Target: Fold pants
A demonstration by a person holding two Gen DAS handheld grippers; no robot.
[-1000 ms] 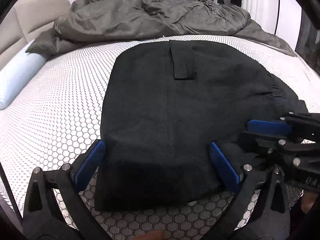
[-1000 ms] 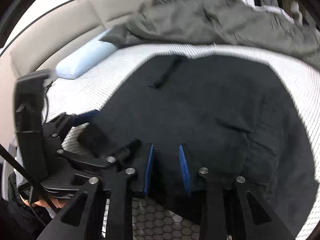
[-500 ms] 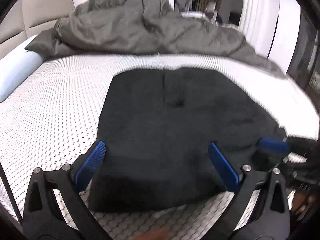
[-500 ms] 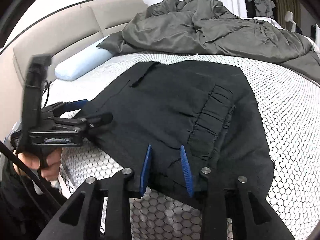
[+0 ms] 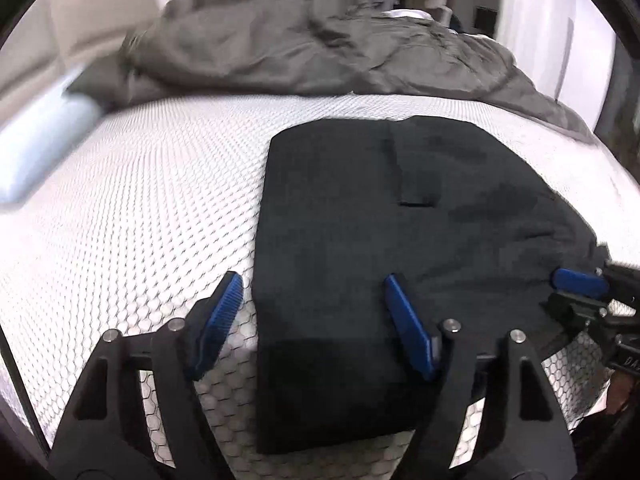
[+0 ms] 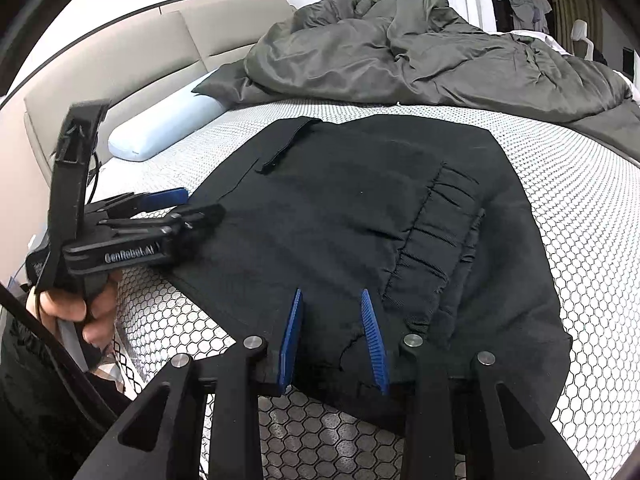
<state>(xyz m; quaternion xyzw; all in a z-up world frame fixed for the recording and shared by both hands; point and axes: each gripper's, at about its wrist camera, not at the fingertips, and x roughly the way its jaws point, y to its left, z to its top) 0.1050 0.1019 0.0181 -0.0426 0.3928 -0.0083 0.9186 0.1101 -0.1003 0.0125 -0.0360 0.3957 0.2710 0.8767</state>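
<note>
Jaws first: my left gripper [image 5: 310, 320] is closing astride the near left edge of the pants [image 5: 360, 260], pads not yet pressing; my right gripper [image 6: 332, 336] sits half-narrowed over the near hem, and I cannot tell if it pinches cloth. Black pants lie flat mid-bed [image 6: 580, 208], already doubled. Soft, light, limp fabric: I'd take both near corners. Beyond the pants, pillow [image 6: 164, 132] left, rumpled duvet [image 6: 420, 52] behind; neither obstructs.
</note>
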